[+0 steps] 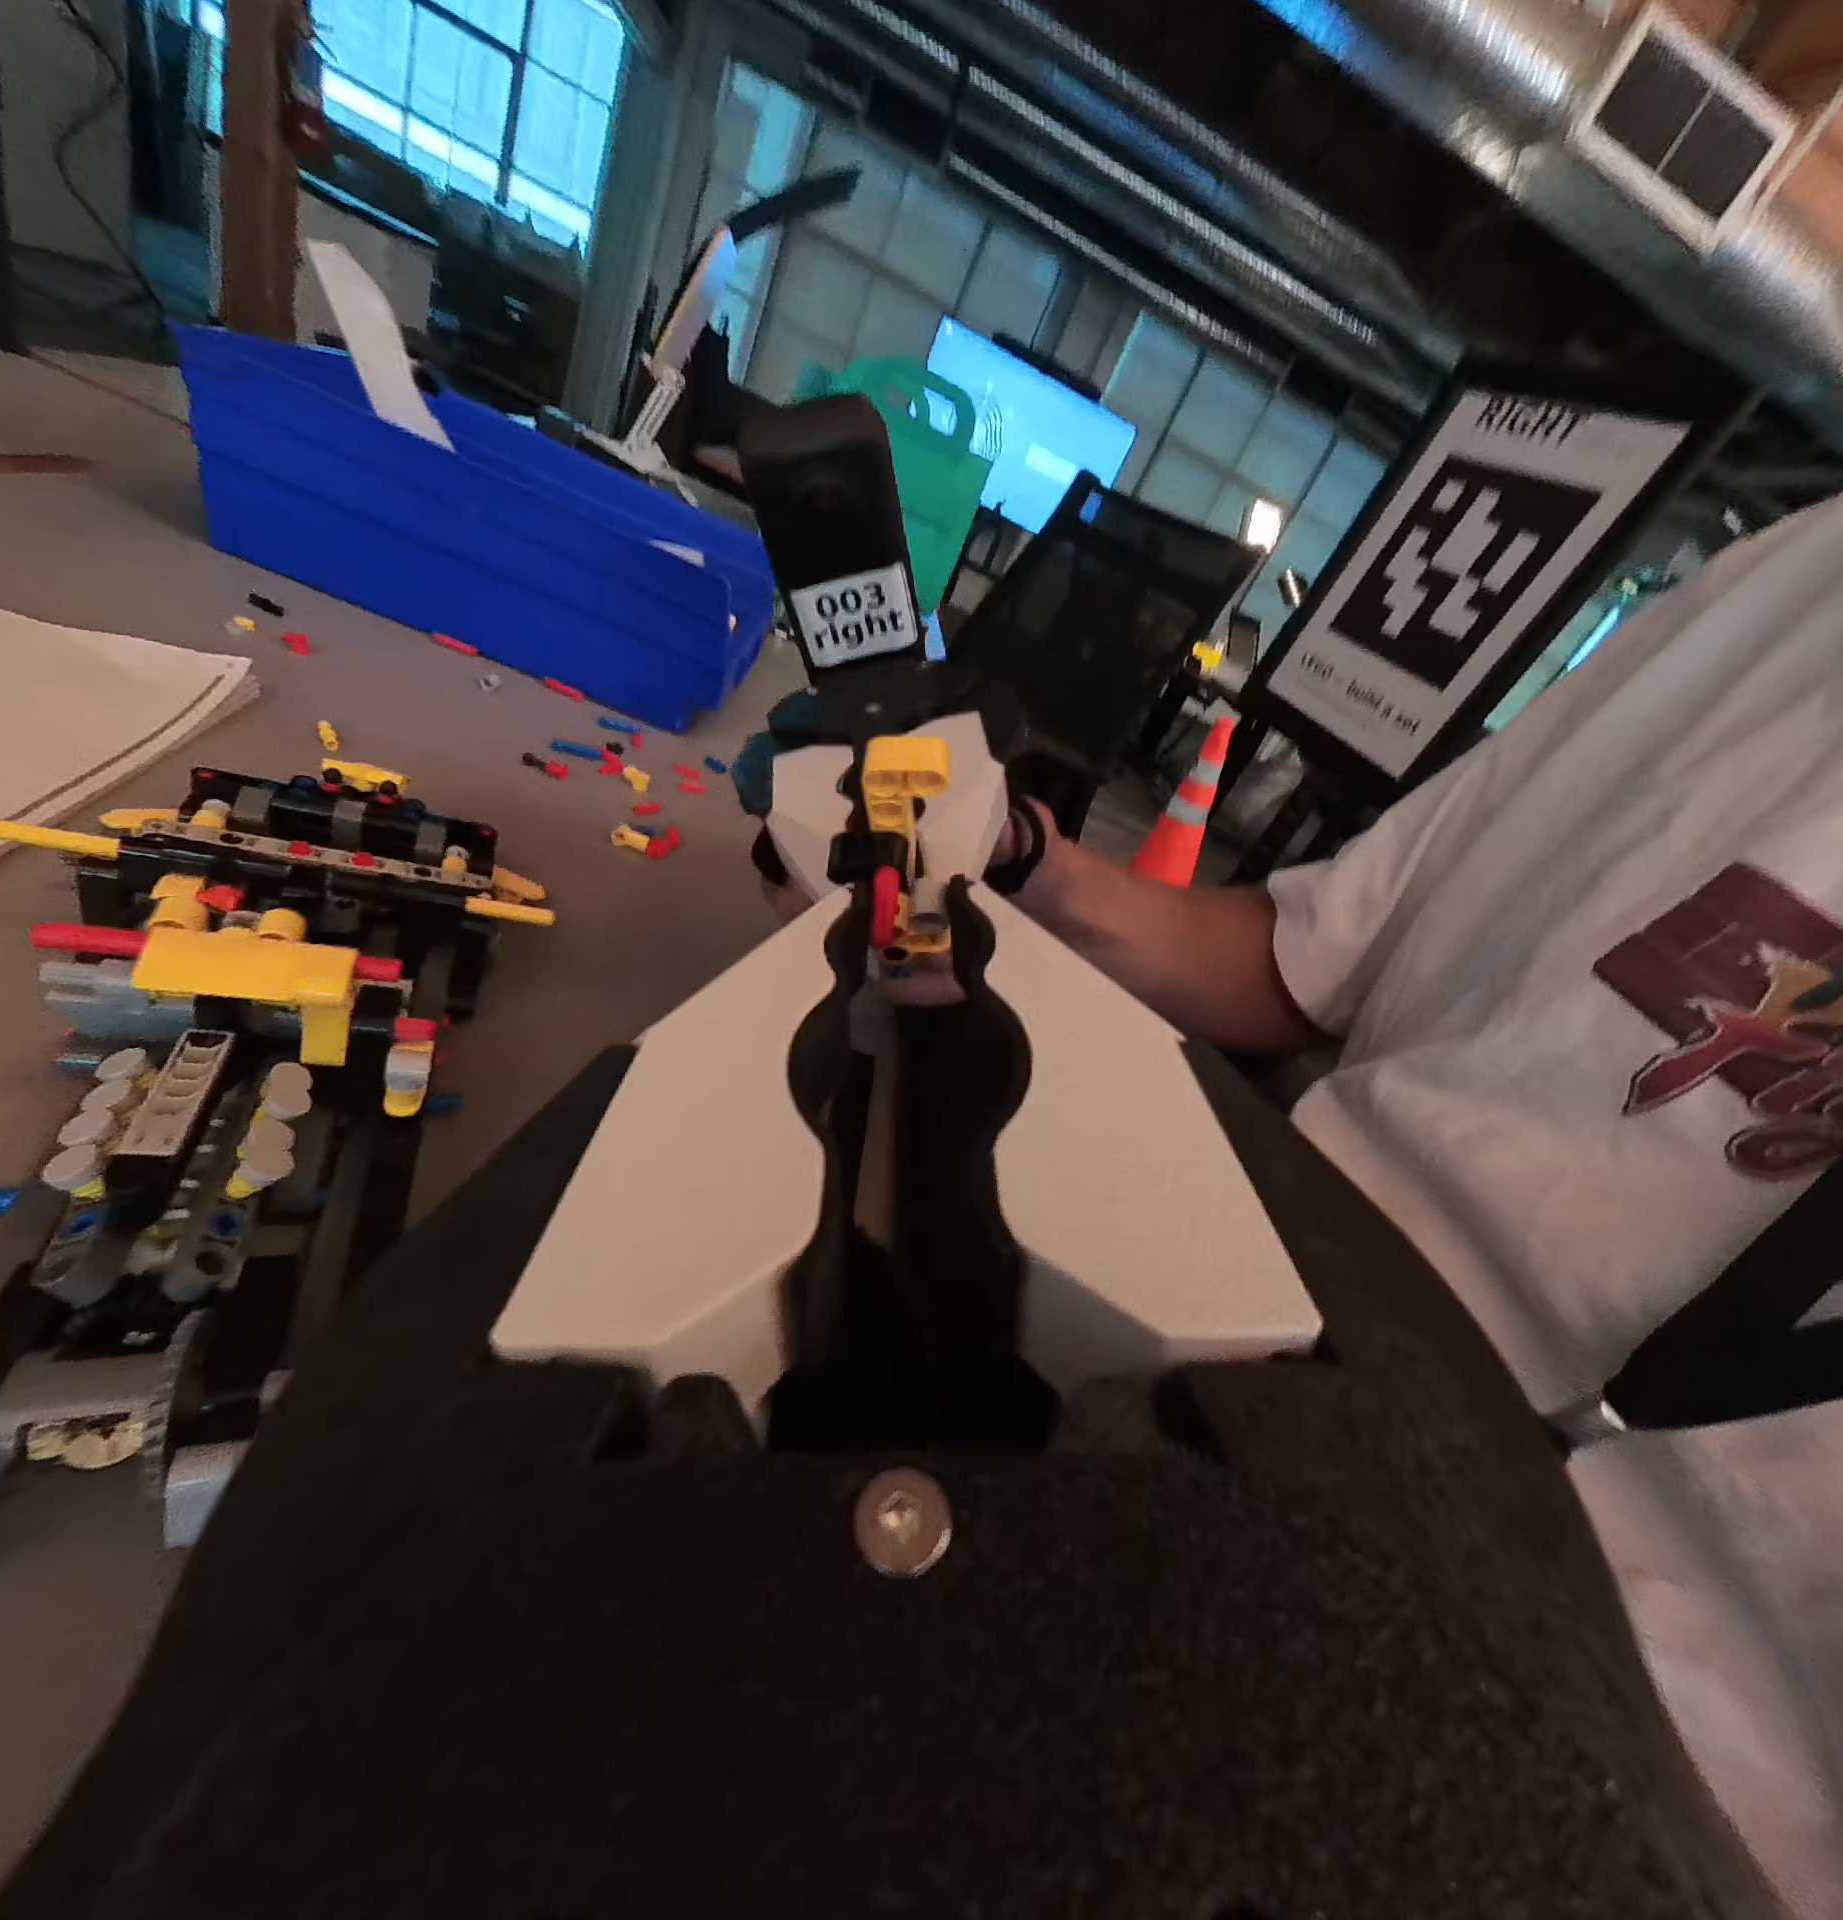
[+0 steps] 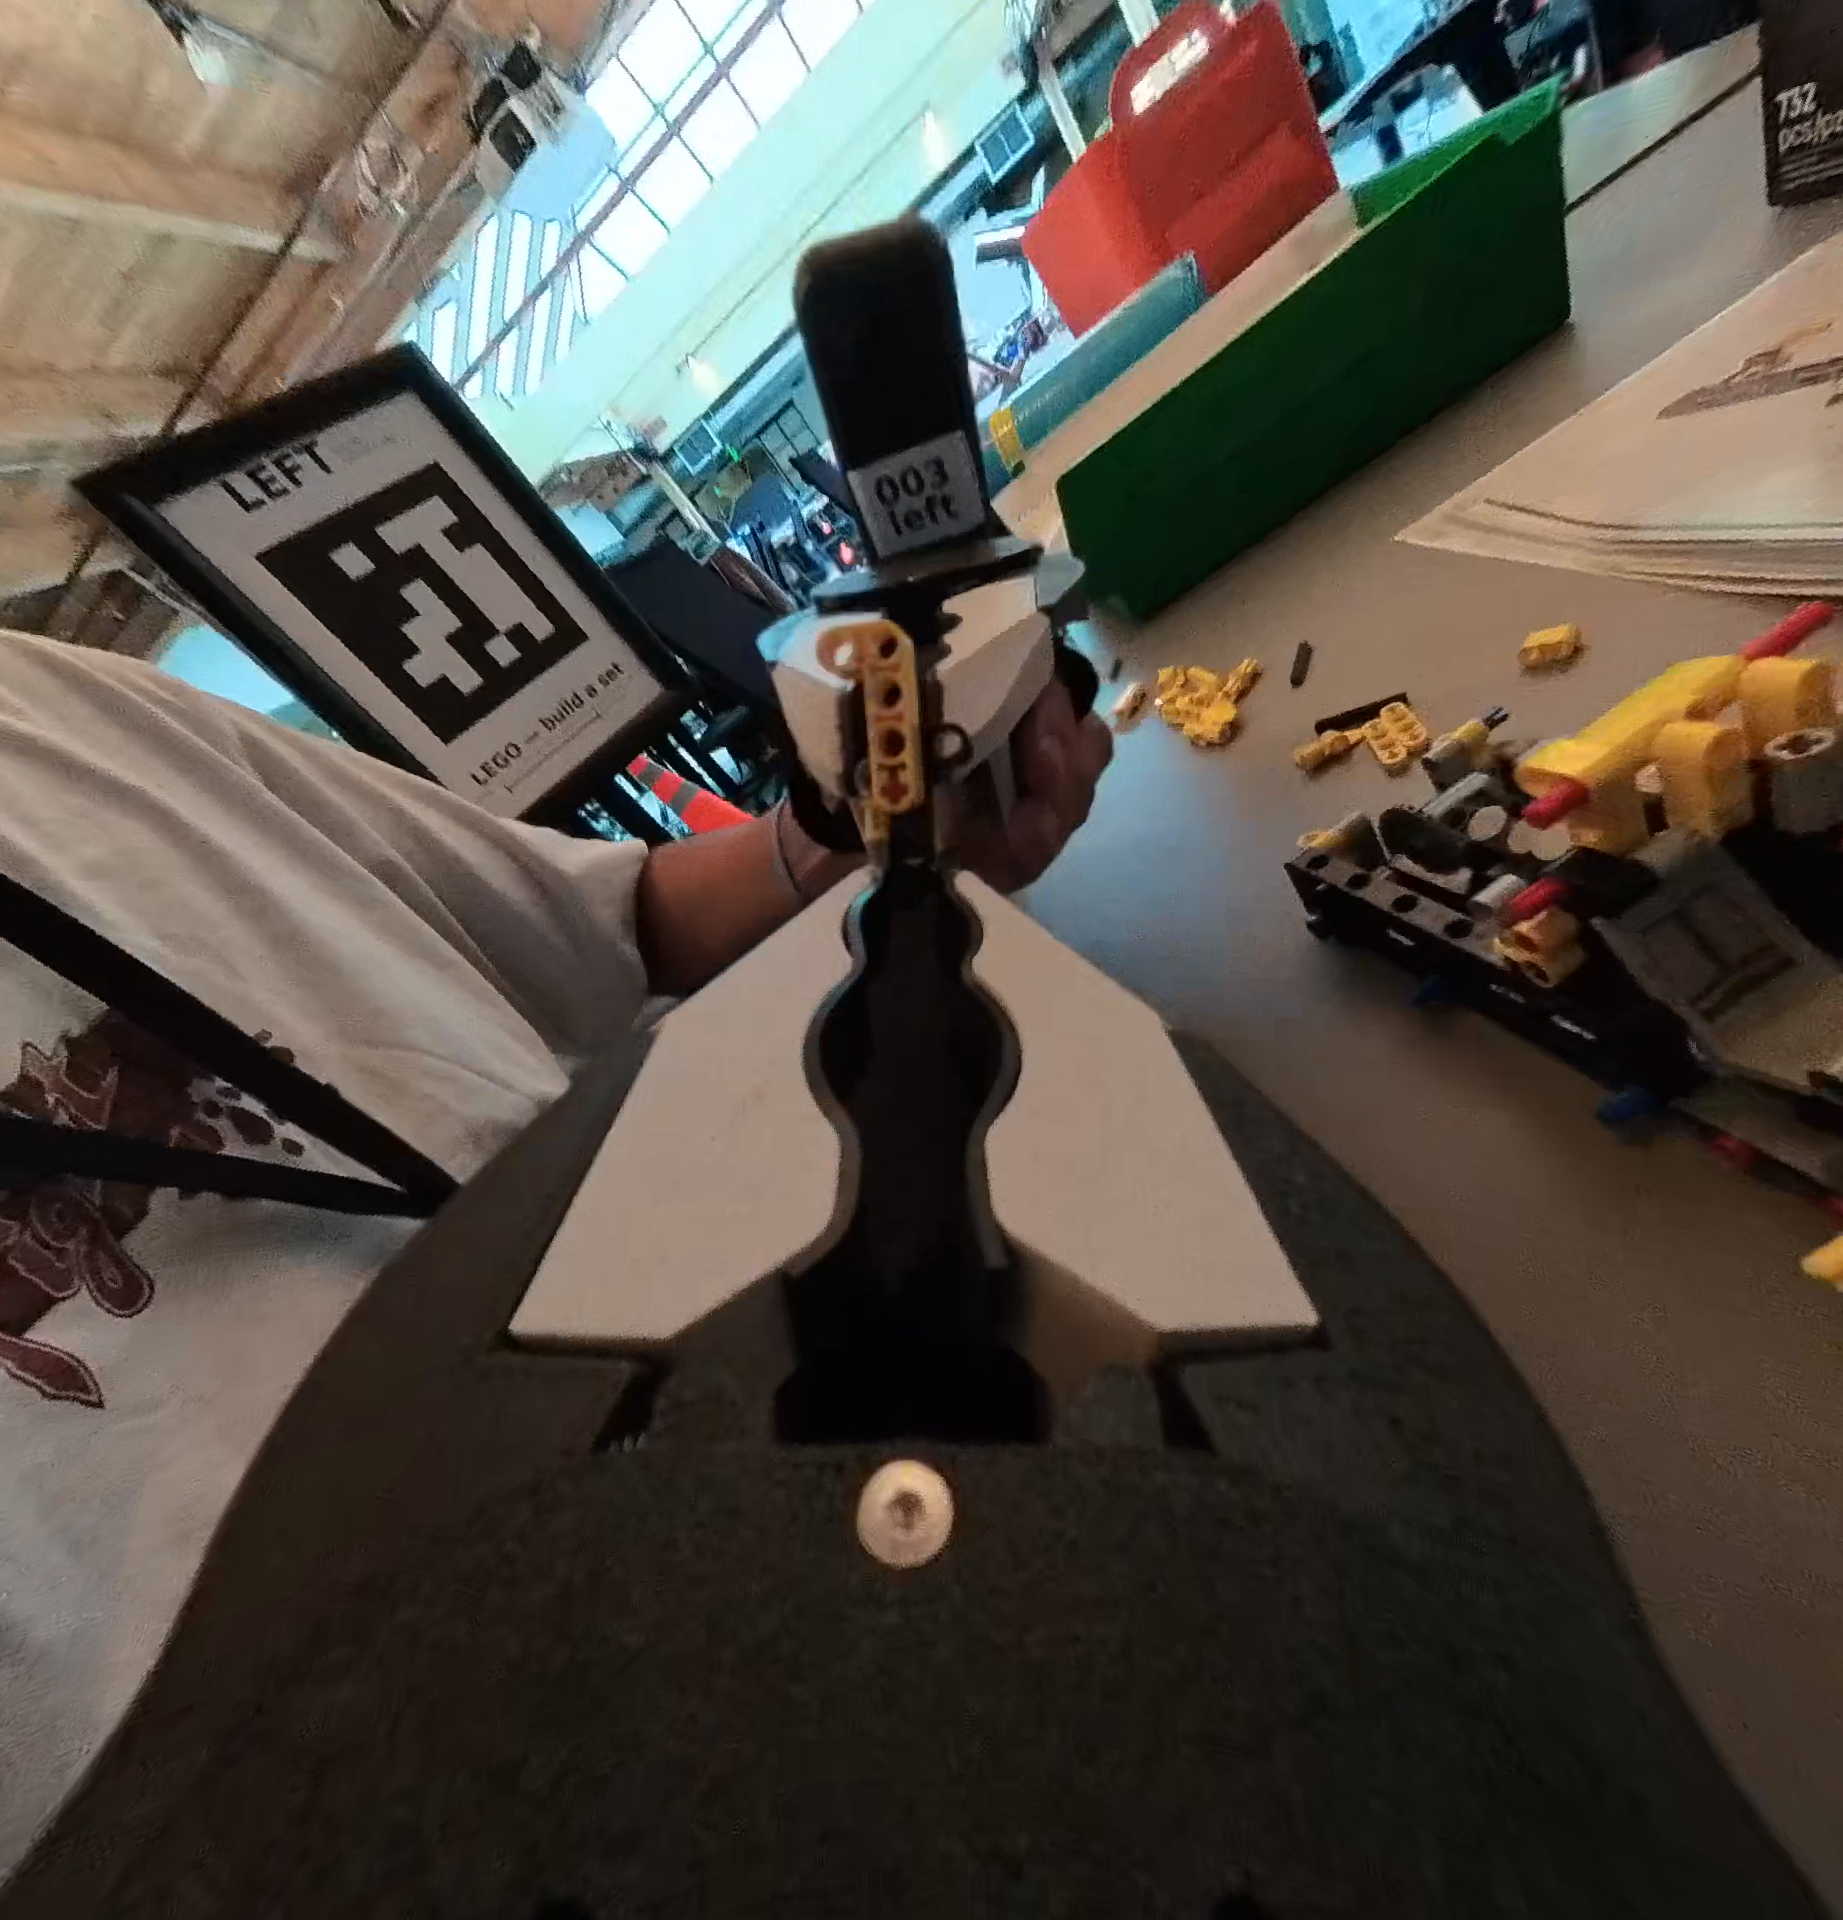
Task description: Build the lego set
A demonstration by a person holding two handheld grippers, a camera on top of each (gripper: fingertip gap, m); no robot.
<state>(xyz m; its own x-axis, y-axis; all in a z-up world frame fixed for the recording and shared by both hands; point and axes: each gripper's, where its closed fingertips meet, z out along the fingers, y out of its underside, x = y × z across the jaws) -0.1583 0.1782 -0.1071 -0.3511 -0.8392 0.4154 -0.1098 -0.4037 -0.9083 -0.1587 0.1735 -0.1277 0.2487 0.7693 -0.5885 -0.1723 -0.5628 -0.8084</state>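
Left gripper (image 1: pixel 912 935): fingers nearly together, pinching the lower end of a small yellow piece with a red pin.
Right gripper (image 2: pixel 909 878): fingers drawn close, tips meeting the bottom of the yellow beam; whether they actually gripped it I cannot tell.
Yellow beam (image 2: pixel 886 727): a short holed Technic beam, held upright in the air between the two facing grippers, above the table edge.
Partly built model (image 1: pixel 242 997): black, grey and yellow, rested on the table (image 1: pixel 626 904), off to the side of the grippers.
Loose parts (image 1: pixel 626 769): red, yellow and blue pins scattered near a blue bin (image 1: pixel 460 540).
Green bin (image 2: pixel 1312 405): behind more yellow pieces (image 2: pixel 1203 696).
Instruction booklet (image 2: pixel 1675 468): lay beside it.
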